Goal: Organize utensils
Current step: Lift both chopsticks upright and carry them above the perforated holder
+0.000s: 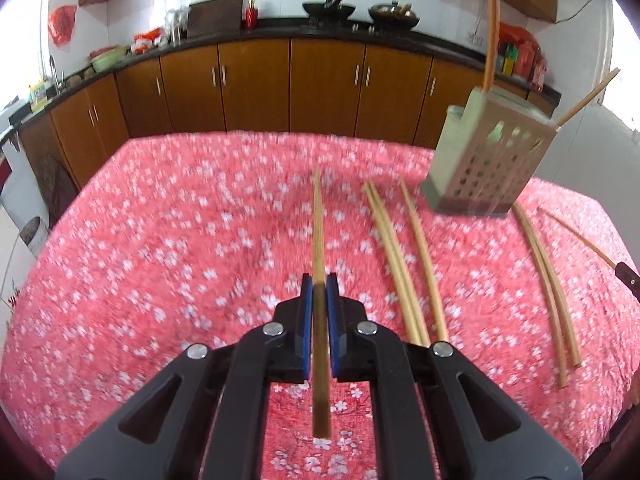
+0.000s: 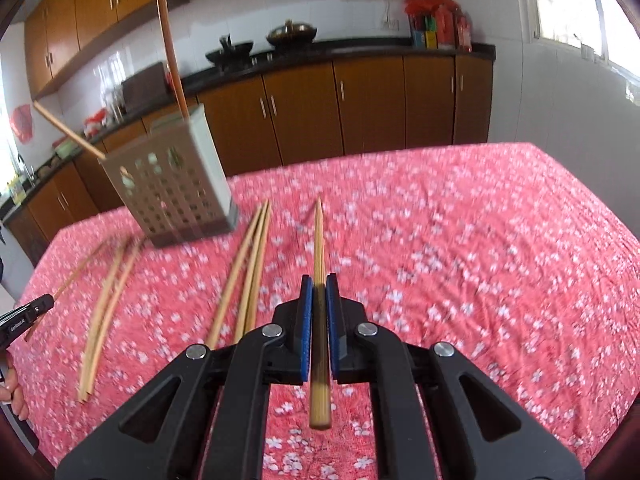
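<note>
My left gripper point(image 1: 319, 286) is shut on a bamboo chopstick point(image 1: 318, 220) that points forward above the table. My right gripper point(image 2: 319, 284) is shut on another bamboo chopstick point(image 2: 319, 236), also pointing forward. A grey perforated utensil holder point(image 1: 486, 156) stands far right in the left wrist view and far left in the right wrist view point(image 2: 172, 184), with chopsticks sticking up out of it. Loose chopsticks point(image 1: 404, 264) lie on the cloth beside the holder; they also show in the right wrist view point(image 2: 244, 272). The left gripper's tip point(image 2: 34, 308) shows at the left edge there.
The table carries a pink flowered cloth point(image 1: 160, 240). More loose chopsticks point(image 1: 548, 284) lie right of the holder, seen too in the right wrist view point(image 2: 108, 296). Brown kitchen cabinets point(image 1: 256, 80) and a dark counter with woks point(image 1: 328, 10) run behind the table.
</note>
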